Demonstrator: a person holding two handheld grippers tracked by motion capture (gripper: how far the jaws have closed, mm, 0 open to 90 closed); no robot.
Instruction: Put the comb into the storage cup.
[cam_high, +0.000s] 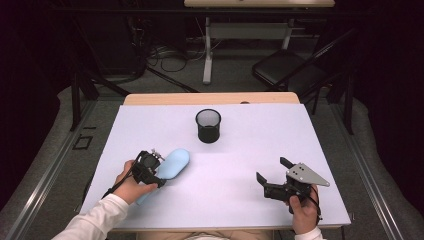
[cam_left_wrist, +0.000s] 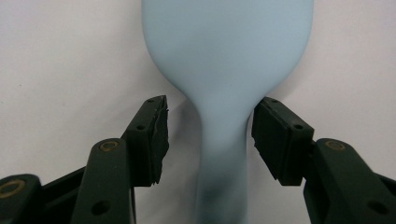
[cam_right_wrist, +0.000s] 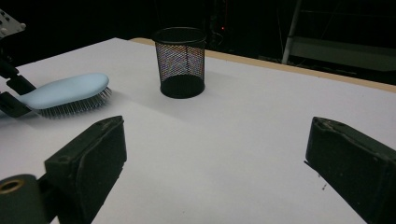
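- Where the left gripper (cam_left_wrist: 210, 135) straddles the pale blue hairbrush (cam_left_wrist: 224, 60), its jaws stand partly open on either side of the brush's narrow neck: the right-hand pad sits at the handle's edge, though whether it touches cannot be told, and a slim gap shows at the other, so nothing is clamped.
- The pads (cam_left_wrist: 156, 140) are matt black rubbery blocks, the left one chipped at its corner, bolted to dark arms with brass-coloured pivots.
- The brush is smooth, satin plastic, widening just beyond the jaws from a slender handle into a rounded oval head; it lies bristles down on the white table sheet (cam_high: 240, 165), and the right gripper view shows the fine bristle fringe under the head.
- Farther off, beyond the brush head, stands a black wire-mesh cup (cam_high: 208, 125), cylindrical and upright, well apart from the brush.
- Well away across the sheet, the right gripper (cam_high: 272, 170) is held with its blocky jaws spread wide, with nothing between them; a grey three-cornered plate tops it.
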